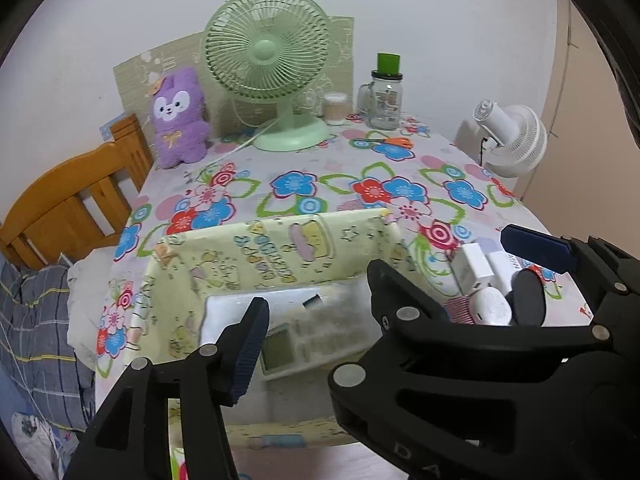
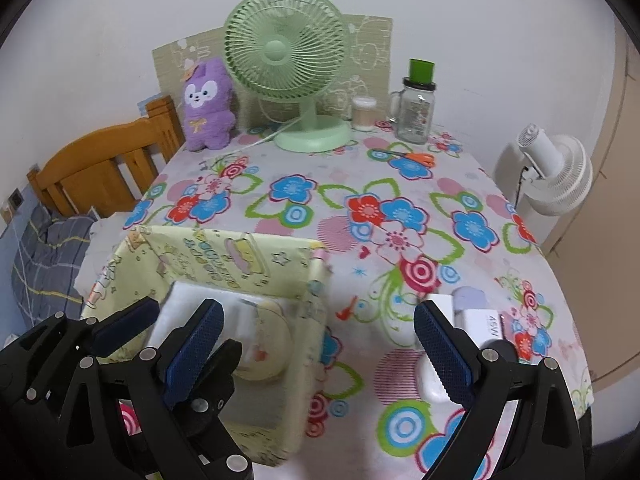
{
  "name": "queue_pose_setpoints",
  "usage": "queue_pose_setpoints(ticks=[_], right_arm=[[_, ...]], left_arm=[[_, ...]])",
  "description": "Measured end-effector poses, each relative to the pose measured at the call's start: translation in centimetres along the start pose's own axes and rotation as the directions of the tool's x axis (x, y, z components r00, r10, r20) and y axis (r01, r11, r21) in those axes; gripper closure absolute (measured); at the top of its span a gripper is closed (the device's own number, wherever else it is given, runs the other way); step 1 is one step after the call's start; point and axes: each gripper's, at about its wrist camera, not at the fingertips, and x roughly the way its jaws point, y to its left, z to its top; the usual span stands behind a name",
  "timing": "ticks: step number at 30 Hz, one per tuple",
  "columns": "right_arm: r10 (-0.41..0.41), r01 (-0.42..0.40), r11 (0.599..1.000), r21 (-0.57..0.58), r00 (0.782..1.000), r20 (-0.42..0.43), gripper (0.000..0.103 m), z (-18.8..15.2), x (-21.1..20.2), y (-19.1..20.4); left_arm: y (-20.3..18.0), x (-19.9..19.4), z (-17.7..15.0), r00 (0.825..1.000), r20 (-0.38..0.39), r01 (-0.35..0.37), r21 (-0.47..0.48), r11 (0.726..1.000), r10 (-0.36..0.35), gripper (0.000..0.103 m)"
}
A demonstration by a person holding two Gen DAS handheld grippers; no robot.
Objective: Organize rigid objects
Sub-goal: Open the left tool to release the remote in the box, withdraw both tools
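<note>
The bench (image 2: pixel 280 184) wears a loud flower-print cloth and takes up most of both views, with a wooden bed frame (image 2: pixel 100 168) off its left side. Biggest thing on it is the green desk fan (image 2: pixel 286 52) at the back, purple plush bunny (image 2: pixel 208 104) just beside it, and a white fan (image 2: pixel 560 172) past the right edge.

Near the front left sits the yellow fabric storage box (image 1: pixel 280 248), open on top. Inside it, in the left wrist view, there's a white remote (image 1: pixel 296 336) with a small screen lying flat on the bottom, plus a little dark item I can't make out. The right wrist view shows a round cream-colored thing in there too.

The left gripper (image 1: pixel 316 316) hovers right over the box, jaws spread apart, nothing between them. The right gripper (image 2: pixel 320 344) is also wide open and empty, just right of the box and low over the cloth.

To the right of the box, on the cloth, is a cluster of small white stuff: a white charger block (image 1: pixel 470 268), another white adapter (image 2: pixel 486 322) with lettering, and a white rounded case (image 1: pixel 494 306). They're touching or nearly so.

Back right: a glass jar (image 2: pixel 416 112) with a green cap, a small cotton swab tub (image 2: pixel 364 114), and orange-handled scissors (image 2: pixel 416 158) lying flat.
</note>
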Motion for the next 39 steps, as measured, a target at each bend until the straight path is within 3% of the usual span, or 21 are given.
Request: queue_pose_setpoints(ticks=[13,31,39], right_arm=[[-0.009,0.01,0.999,0.049,1.0,-0.013,0.005,-1.0,-0.5,-3.8],[-0.038,0.038,0.998,0.056,0.999,-0.004,0.005,-1.0,-2.0,-8.0],[-0.055,0.054,0.997,0.056,0.998,0.004,0.004,-1.1,-2.8,-9.6]], left_arm=[[-3.7,0.2,0.3,1.0,-0.008,0.02,0.032,0.999,-0.019,0.041],[-7.6,-0.2,1.1,0.998,0.009,0.06,0.027,0.998,-0.06,0.032],[-9.2,-0.7,1.2,0.997,0.042,0.063,0.032,0.998,-0.064,0.017]])
